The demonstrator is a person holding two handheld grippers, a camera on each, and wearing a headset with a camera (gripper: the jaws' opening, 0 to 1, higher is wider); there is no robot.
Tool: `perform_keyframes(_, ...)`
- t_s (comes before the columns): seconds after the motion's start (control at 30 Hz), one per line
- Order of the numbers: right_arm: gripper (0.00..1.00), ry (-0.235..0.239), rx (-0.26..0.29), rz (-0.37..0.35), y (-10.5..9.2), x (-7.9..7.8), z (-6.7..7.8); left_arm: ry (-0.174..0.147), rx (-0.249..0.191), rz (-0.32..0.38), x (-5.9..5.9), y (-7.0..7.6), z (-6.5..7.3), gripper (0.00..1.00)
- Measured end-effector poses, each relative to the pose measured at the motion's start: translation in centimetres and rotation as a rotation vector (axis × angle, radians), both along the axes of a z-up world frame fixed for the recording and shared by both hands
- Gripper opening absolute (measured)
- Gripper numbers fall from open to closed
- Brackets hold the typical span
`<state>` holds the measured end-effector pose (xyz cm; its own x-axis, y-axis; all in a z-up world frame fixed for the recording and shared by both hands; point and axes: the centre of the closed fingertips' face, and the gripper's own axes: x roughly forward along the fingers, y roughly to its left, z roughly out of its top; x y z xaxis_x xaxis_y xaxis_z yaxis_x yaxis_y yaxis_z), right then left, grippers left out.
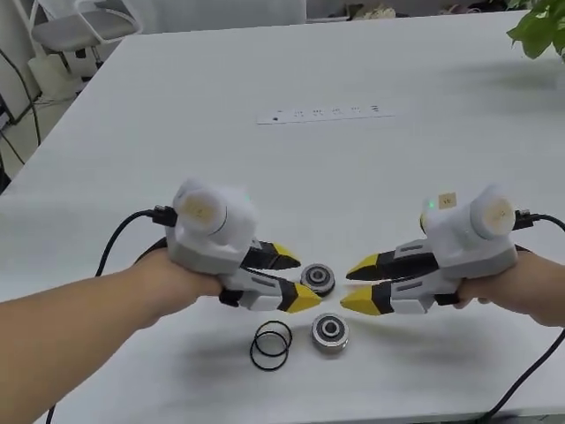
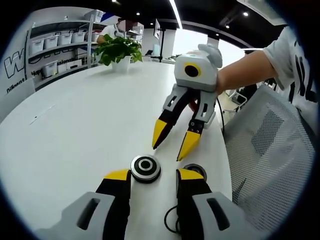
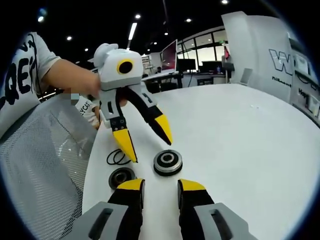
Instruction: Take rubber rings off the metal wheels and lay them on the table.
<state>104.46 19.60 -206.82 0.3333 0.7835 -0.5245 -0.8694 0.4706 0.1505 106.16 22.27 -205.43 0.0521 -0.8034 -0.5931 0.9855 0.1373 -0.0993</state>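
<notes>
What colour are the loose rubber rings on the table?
The rubber rings are black; best in the head view.

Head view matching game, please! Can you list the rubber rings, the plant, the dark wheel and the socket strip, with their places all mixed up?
1 rubber rings
2 plant
3 dark-rimmed wheel
4 socket strip

A far right corner
B mid-table
C between left gripper and right gripper
D near edge, beside the silver wheel

Pairs: 1-D, 2-A, 3-C, 4-B.
</notes>
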Motion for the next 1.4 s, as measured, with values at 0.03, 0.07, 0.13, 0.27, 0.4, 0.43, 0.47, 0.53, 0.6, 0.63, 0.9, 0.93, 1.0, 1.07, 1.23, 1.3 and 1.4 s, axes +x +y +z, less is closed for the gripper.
perform_keyframes(0.03, 0.24, 0.001, 0.0, -0.001, 0.0, 0.0, 0.0, 0.001, -0.003, 0.0, 0.0, -0.1, 0.0, 0.3)
perform_keyframes(0.07, 0.24, 0.001, 0.001, -0.001, 0.0, 0.0, 0.0, 0.002, -0.004, 0.0, 0.0, -0.2, 0.0, 0.3)
perform_keyframes(0.13, 0.24, 0.002, 0.0, -0.001, 0.0, -0.1, 0.0, 0.008, -0.008, 0.001, 0.0, -0.5, 0.0, 0.28)
perform_keyframes(0.27, 0.24, 0.002, 0.001, -0.004, 0.0, -0.1, 0.0, 0.016, -0.01, 0.003, 0.0, -0.9, -0.2, 0.25)
perform_keyframes(0.4, 0.24, 0.003, 0.005, -0.007, 0.0, -0.1, 0.1, 0.014, 0.001, 0.0, 0.1, -0.9, -0.5, 0.22)
perform_keyframes(0.43, 0.24, 0.003, 0.005, -0.007, 0.0, -0.1, 0.1, 0.01, -0.003, 0.0, 0.2, -1.0, -0.5, 0.21)
perform_keyframes(0.47, 0.24, 0.003, 0.005, -0.007, 0.0, -0.1, 0.1, 0.012, -0.003, 0.006, 0.4, -1.1, -0.5, 0.2)
perform_keyframes(0.53, 0.24, 0.003, 0.005, -0.008, 0.0, -0.1, 0.0, 0.013, -0.003, 0.012, 0.4, -1.0, -0.5, 0.18)
perform_keyframes(0.6, 0.24, 0.003, 0.004, -0.008, 0.1, -0.1, 0.0, 0.003, -0.001, 0.016, 0.6, -1.0, -0.5, 0.15)
perform_keyframes(0.63, 0.24, 0.004, 0.006, -0.011, 0.1, 0.0, 0.0, -0.006, 0.002, 0.02, 0.7, -1.0, -0.6, 0.14)
perform_keyframes(0.9, 0.24, -0.004, 0.013, -0.021, 0.3, 0.5, 0.2, -0.094, 0.027, 0.004, 0.9, -1.0, -0.7, 0.08)
perform_keyframes(0.93, 0.24, -0.004, 0.013, -0.024, 0.3, 0.6, 0.2, -0.133, 0.041, -0.02, 1.0, -0.9, -0.7, 0.08)
perform_keyframes(1.0, 0.24, -0.004, 0.016, -0.029, 0.4, 0.7, 0.2, -0.123, 0.038, -0.011, 0.9, -1.0, -0.7, 0.09)
perform_keyframes(1.07, 0.24, -0.008, 0.015, -0.034, 0.5, 0.9, 0.2, -0.121, 0.032, -0.006, 0.9, -0.9, -0.7, 0.09)
perform_keyframes(1.23, 0.24, -0.011, 0.017, -0.045, 0.8, 1.2, -0.1, -0.118, 0.022, 0.005, 1.0, -0.9, -0.7, 0.07)
perform_keyframes(1.3, 0.24, -0.013, 0.016, -0.047, 0.9, 1.3, -0.1, -0.118, 0.022, 0.005, 1.0, -0.9, -0.7, 0.07)
perform_keyframes(1.4, 0.24, -0.016, 0.014, -0.05, 1.1, 1.3, -0.1, -0.12, 0.025, 0.004, 1.0, -0.9, -0.6, 0.07)
